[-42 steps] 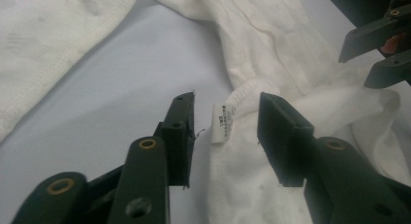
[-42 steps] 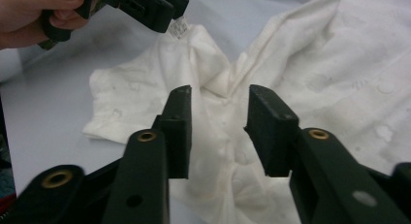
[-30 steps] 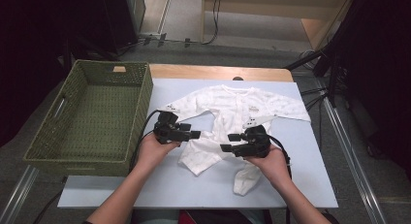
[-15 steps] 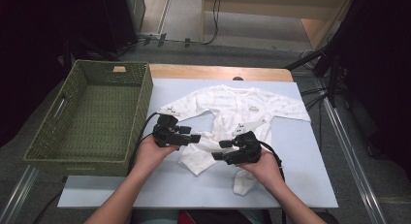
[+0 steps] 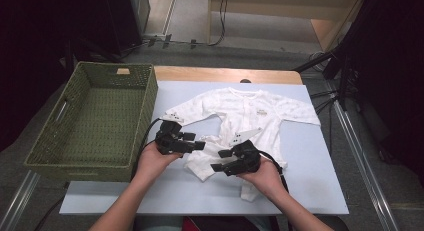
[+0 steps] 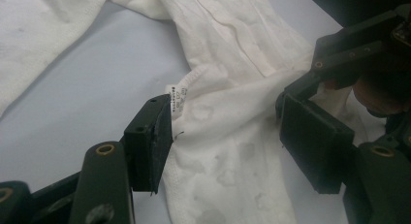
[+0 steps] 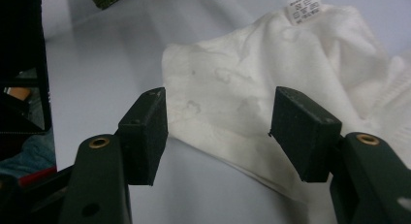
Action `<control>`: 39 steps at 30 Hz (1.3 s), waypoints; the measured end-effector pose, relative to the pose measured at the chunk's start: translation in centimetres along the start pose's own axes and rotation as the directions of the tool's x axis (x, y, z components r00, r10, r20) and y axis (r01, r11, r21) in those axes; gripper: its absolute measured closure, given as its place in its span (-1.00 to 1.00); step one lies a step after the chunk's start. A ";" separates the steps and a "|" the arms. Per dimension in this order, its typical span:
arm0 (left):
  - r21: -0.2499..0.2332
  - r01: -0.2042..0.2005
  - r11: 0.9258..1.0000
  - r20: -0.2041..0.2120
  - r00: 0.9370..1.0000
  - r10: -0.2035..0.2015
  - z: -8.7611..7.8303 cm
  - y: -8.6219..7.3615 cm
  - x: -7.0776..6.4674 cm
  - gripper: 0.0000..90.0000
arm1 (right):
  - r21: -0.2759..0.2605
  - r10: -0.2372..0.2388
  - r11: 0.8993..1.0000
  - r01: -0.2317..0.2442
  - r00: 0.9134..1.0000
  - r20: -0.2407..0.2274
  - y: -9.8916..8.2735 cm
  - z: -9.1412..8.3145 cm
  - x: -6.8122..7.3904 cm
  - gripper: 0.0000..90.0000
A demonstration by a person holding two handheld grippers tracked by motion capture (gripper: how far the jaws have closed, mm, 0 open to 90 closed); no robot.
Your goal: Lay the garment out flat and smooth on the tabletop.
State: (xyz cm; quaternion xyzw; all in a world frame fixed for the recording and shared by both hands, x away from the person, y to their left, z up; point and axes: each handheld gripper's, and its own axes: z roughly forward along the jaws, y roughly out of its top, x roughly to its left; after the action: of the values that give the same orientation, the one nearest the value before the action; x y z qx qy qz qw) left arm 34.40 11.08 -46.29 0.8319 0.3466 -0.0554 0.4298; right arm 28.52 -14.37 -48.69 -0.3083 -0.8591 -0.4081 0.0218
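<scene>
A white baby romper [image 5: 250,116] lies spread on the pale blue table cover, with one leg folded up into a lump near the front. My left gripper [image 5: 198,142] hovers at the left edge of that lump, jaws wide apart. In the left gripper view the cloth [image 6: 232,151] and its small label [image 6: 178,97] lie between the open left gripper [image 6: 223,107]. My right gripper [image 5: 220,161] comes at the lump from the right front, also open. In the right gripper view the folded leg [image 7: 271,64] lies just beyond the open right gripper [image 7: 218,100], unpinched.
A green woven basket [image 5: 150,101] stands at the left of the table, close beside my left hand. The blue table cover [image 5: 310,181] is bare to the right and front. Cables and dark stands crowd the floor beyond the table's far edge.
My right gripper has slid left and a little down toward the folded leg, closing the distance to the left gripper. The left gripper and the romper have stayed put.
</scene>
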 end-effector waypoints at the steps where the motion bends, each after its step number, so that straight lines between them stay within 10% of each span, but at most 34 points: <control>1: -0.001 0.003 1.000 -0.005 1.000 -0.003 0.0 0.0 0.0 -0.19 | 0.001 -0.005 1.000 0.005 1.000 -0.003 0.0 0.1 0.1 -0.19; 15: -0.002 0.021 1.000 -0.020 1.000 -0.021 0.0 -0.3 0.3 -0.18 | 0.105 -0.051 0.993 0.047 0.998 0.034 -0.4 2.4 0.5 -0.15; 24: 0.000 0.032 0.999 -0.019 0.999 -0.032 0.0 -0.3 0.3 -0.18 | 0.060 -0.096 0.994 0.087 0.983 0.157 -1.4 2.6 1.3 0.56; 27: 0.009 0.031 0.999 -0.020 0.999 -0.031 0.1 -0.4 0.3 -0.18 | 0.068 -0.067 0.996 0.059 0.989 0.129 -1.3 2.5 1.0 0.84; 39: 0.029 0.016 0.999 -0.002 1.000 -0.015 -0.1 -1.0 -0.3 -0.18 | 0.121 0.010 0.993 -0.006 1.000 -0.030 -1.6 1.4 0.3 0.89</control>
State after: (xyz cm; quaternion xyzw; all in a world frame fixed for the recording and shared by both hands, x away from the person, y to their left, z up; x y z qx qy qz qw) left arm 33.55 11.41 -46.74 0.8354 0.3526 -0.0630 0.4169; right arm 27.68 -14.02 -50.61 -0.3035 -0.8806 -0.3596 0.0552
